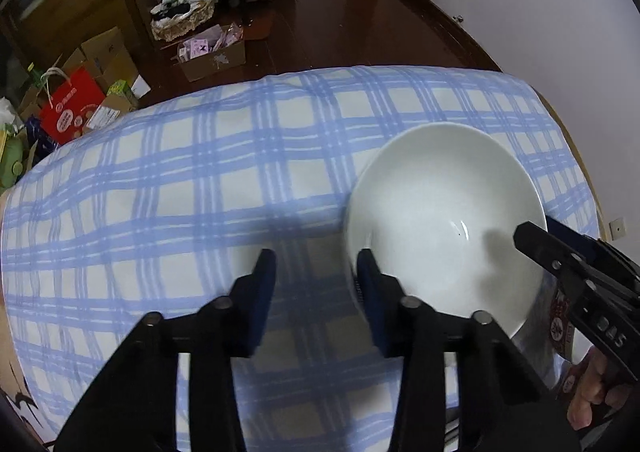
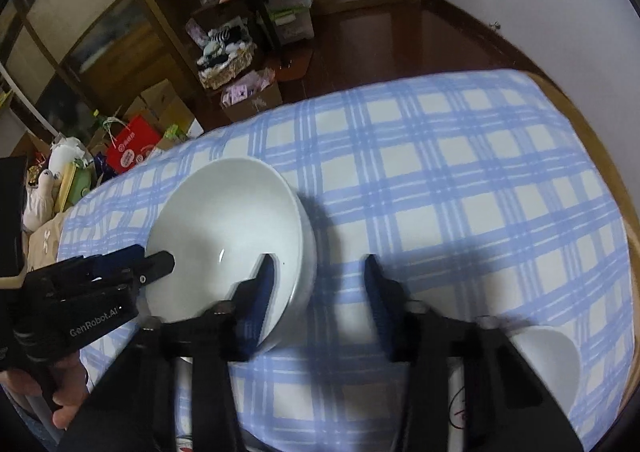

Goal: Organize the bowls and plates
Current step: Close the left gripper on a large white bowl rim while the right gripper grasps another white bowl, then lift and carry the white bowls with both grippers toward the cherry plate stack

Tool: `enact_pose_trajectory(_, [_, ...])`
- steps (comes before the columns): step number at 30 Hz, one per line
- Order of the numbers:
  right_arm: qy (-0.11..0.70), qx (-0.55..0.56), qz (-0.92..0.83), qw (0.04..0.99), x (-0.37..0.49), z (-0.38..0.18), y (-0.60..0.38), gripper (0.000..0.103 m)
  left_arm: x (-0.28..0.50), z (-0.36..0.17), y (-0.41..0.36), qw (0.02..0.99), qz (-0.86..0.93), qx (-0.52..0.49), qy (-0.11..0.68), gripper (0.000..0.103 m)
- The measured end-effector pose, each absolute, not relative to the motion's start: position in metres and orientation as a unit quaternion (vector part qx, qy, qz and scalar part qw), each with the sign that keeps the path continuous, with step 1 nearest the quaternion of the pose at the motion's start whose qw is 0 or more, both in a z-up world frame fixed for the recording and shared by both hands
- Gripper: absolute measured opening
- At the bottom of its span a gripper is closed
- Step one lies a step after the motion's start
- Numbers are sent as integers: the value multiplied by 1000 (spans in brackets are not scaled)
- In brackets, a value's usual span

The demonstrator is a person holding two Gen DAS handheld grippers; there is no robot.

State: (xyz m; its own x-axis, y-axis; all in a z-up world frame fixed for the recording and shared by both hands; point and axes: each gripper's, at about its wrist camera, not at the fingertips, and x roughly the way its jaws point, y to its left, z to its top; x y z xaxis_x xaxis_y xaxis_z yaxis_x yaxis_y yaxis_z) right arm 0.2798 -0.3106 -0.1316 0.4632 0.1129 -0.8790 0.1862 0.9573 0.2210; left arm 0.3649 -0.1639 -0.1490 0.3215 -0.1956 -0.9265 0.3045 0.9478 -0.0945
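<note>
We see the white bowl (image 1: 444, 220) on the checked tablecloth (image 1: 180, 180), bare cloth toward twelve o'clock. Our left gripper (image 1: 316, 272) and right gripper (image 2: 318, 276) straddle its rim, jaws apart. Only the right view shows another dish (image 2: 556, 356) at four o'clock.

1 big white bowl (image 1: 444, 220), 1 smaller white dish (image 2: 554, 356), 2 tongs, 1 checked cloth (image 1: 180, 180).

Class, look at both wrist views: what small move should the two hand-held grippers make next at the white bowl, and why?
Probably close both pairs of jaws onto the rim. The left hand-held gripper and the right hand-held gripper straddle opposite sides of the white bowl, one finger inside, one outside, with gaps showing, so neither grips yet.
</note>
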Motion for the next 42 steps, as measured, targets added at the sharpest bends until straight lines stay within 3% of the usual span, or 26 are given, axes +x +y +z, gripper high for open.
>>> enact_pose_trajectory(4, [528, 163, 3, 834, 283, -139, -308, 18, 364, -149, -169, 806, -171, 33, 565, 13])
enact_pose_trajectory(6, [528, 153, -2, 835, 282, -138, -305, 17, 363, -147, -171, 807, -171, 28, 565, 8])
enact_pose_trajectory(15, [533, 136, -14, 835, 273, -134, -297, 12, 349, -131, -171, 811, -169, 44, 558, 7])
enact_pose_trajectory(42, [523, 92, 30, 847, 195, -85, -205, 13, 259, -86, -81, 820, -114, 36, 560, 8])
